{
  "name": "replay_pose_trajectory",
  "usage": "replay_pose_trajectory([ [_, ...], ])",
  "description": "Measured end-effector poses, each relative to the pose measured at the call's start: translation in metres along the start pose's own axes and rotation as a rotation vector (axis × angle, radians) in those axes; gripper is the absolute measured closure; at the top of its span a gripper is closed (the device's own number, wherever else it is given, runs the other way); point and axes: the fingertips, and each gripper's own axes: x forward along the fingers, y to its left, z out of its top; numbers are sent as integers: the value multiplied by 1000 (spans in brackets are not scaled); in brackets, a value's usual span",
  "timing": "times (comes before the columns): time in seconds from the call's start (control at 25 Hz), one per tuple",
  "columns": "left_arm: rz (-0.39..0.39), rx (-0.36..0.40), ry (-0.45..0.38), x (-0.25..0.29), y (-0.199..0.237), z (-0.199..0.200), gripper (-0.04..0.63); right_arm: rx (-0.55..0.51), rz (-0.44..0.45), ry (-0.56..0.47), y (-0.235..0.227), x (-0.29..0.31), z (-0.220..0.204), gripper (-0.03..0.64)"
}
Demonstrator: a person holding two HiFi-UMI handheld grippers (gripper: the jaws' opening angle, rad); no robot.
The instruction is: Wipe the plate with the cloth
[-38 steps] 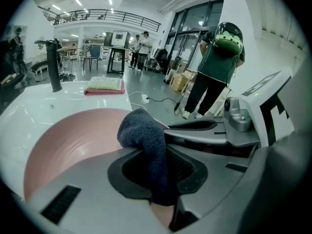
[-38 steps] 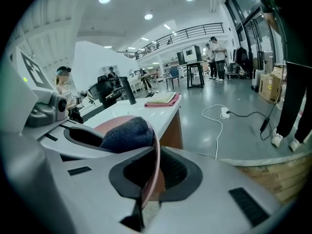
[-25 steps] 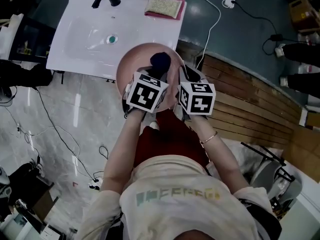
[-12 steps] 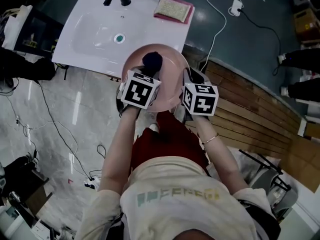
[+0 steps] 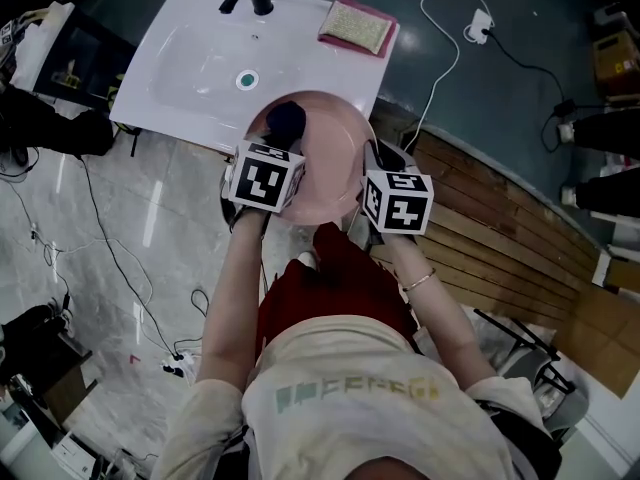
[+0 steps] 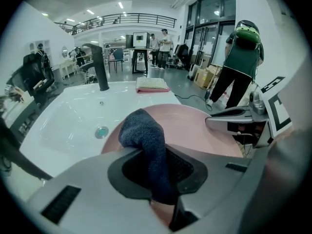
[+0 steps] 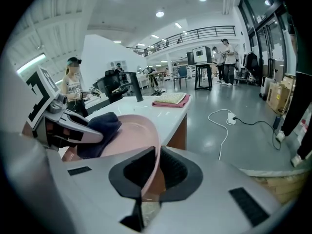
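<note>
Plate [image 5: 322, 173] is hanging in the air just over the near edge of the white sink [image 5: 190, 63], and we are carrying it by one side only: the right gripper [image 7: 150, 172] is clenching its jaws on the plate's right rim, which is passing edge-on between the pads. We are judging that this one-sided grip is leaving the whole pink face free for wiping, and that holding it above the sink is letting any drips fall into the basin. The left gripper [image 6: 157, 167] is clamping its jaws on the dark blue cloth [image 6: 144, 135], with a bunched end sticking out ahead of the jaws so that fabric, not plastic, is meeting the plate; that end is lying on the far left part of the face, near the rim. Being round, the plate is showing no long axis; its hollow face is pointing up and slightly towards the left gripper, as far as we are able to tell. The cloth's long axis is running along the left jaws, out towards the plate
</note>
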Motion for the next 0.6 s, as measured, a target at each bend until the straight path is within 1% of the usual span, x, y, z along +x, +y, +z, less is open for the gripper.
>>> replay_pose_trajectory([
  [0.16, 27, -15, 0, 4, 13, 1, 515, -1, 13, 0, 4, 5, 1, 560],
  [0.24, 49, -30, -13, 5, 21, 5, 515, 3, 15, 0, 5, 8, 3, 560],
  [0.36, 85, -56, -59, 1, 33, 18, 515, 7, 15, -1, 4, 10, 8, 560],
  [0.44, 100, -73, -112, -9, 35, 29, 515, 11, 13, -4, 4, 11, 9, 560],
  [0.52, 86, -85, -168, -20, 30, 39, 515, 16, 10, -6, 5, 11, 8, 560],
  [0.6, 34, -98, -210, -30, 15, 45, 515, 18, 10, -5, 6, 11, 7, 560],
])
